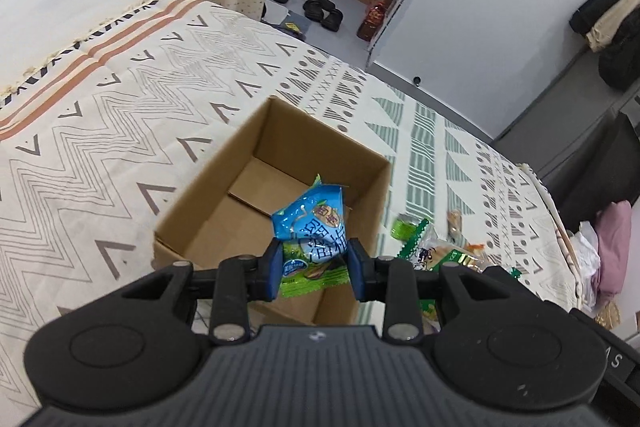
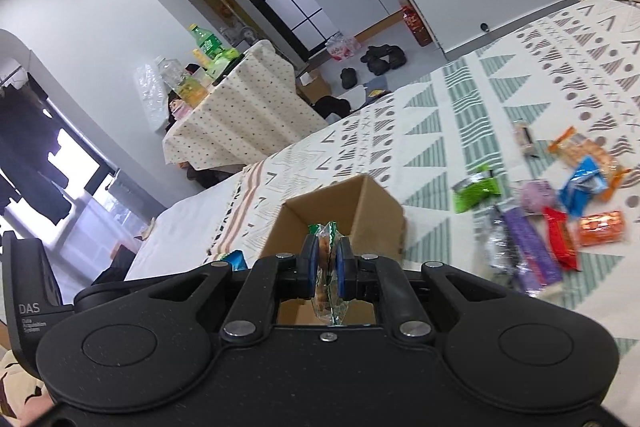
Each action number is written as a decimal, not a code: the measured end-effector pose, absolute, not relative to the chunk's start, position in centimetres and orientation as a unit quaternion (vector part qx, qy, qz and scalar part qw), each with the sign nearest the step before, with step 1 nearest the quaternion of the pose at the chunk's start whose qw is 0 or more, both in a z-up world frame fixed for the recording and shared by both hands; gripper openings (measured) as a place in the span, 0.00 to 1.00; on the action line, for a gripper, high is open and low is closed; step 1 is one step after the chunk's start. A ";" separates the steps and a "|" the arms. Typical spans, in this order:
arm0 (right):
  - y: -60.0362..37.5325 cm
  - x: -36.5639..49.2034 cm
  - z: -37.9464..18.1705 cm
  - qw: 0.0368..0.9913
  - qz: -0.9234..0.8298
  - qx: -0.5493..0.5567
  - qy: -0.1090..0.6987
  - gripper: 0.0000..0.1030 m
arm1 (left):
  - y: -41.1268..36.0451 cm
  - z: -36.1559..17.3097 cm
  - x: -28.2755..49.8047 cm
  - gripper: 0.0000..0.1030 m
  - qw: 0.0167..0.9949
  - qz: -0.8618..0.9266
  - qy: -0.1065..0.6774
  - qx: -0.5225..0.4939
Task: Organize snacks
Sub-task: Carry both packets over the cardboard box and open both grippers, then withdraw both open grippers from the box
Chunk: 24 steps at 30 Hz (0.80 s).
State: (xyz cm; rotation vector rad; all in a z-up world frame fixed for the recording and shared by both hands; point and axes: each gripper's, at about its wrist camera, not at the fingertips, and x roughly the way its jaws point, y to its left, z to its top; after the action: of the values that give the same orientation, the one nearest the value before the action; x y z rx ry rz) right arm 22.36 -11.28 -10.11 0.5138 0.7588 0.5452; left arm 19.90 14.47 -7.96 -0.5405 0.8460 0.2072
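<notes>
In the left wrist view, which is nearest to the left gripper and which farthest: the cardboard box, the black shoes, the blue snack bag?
1. Blue snack bag, held in the left gripper.
2. Cardboard box, just beneath, on the bed.
3. Black shoes, far off on the floor.

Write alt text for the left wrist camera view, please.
The left gripper holds a blue and green snack packet above an open cardboard box on a patterned bedspread. More snacks lie right of the box.
</notes>
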 end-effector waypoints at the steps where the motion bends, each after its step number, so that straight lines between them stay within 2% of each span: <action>1: -10.8 22.6 -10.2 0.861 0.261 0.244 0.362 0.10 | 14.8 -8.1 20.1 0.31 0.871 0.100 0.405 -0.260; 11: -7.6 23.8 -12.0 0.852 0.256 0.240 0.389 0.10 | 16.9 -10.5 21.6 0.32 0.856 0.103 0.424 -0.278; 15: -7.3 24.1 -12.7 0.848 0.251 0.239 0.402 0.15 | 17.1 -11.0 21.8 0.35 0.855 0.111 0.428 -0.271; 16: -7.3 24.2 -12.8 0.847 0.249 0.238 0.404 0.18 | 17.1 -11.1 21.8 0.38 0.854 0.113 0.430 -0.271; 18: -7.3 24.1 -13.0 0.847 0.246 0.237 0.407 0.28 | 17.3 -11.4 21.9 0.42 0.849 0.113 0.437 -0.275; 22: -8.0 23.8 -12.9 0.847 0.243 0.242 0.407 0.33 | 17.2 -11.3 21.7 0.52 0.843 0.124 0.444 -0.278; 24: -8.6 23.5 -13.0 0.847 0.240 0.242 0.407 0.39 | 16.9 -11.1 21.3 0.60 0.845 0.128 0.441 -0.275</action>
State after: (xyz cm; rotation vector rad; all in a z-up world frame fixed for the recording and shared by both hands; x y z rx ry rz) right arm 23.46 -8.59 -12.99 0.5098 0.8585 0.5061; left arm 21.31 16.94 -11.07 -0.5805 0.9315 0.2696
